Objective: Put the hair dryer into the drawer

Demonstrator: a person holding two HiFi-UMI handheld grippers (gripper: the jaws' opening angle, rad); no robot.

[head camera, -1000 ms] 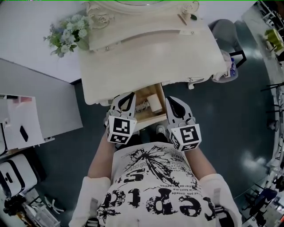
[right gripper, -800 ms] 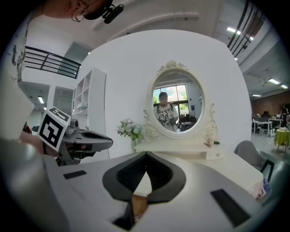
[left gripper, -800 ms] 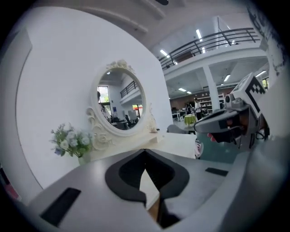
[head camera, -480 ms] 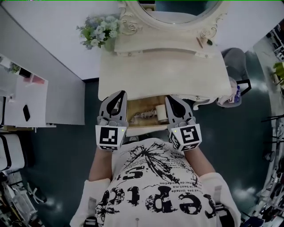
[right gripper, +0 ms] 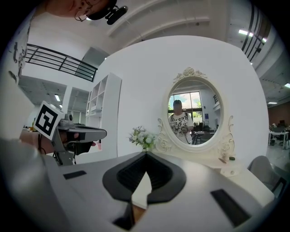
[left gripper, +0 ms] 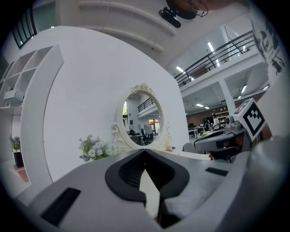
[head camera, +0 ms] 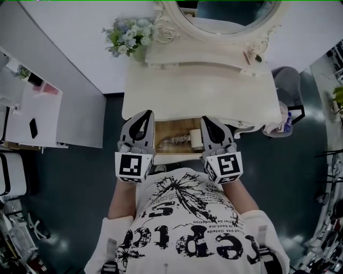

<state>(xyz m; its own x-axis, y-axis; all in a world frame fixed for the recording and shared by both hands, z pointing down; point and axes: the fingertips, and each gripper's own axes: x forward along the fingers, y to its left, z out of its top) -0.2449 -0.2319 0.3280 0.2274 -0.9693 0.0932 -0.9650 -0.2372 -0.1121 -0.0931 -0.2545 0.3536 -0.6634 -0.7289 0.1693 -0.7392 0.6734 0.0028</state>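
Note:
The white hair dryer [head camera: 196,140] lies inside the open wooden drawer [head camera: 172,128] of the cream dressing table [head camera: 203,91], its cord [head camera: 174,142] bunched to its left. My left gripper [head camera: 145,113] is held at the drawer's left side and my right gripper [head camera: 207,119] at its right side, both pointing toward the table. In the left gripper view the left gripper [left gripper: 145,150] has its jaws together with nothing in them. The right gripper [right gripper: 146,153] looks the same in its own view, shut and empty. Neither touches the hair dryer.
An oval mirror [head camera: 236,16] in a carved frame stands at the back of the table, with a bunch of flowers [head camera: 127,38] at its left. A grey chair [head camera: 286,80] is at the right, a white shelf unit [head camera: 32,112] at the left. The floor is dark.
Both grippers have lifted away from the drawer and spread apart, the left one going further left. The head view has swung so that the mirror now shows. Both stay shut.

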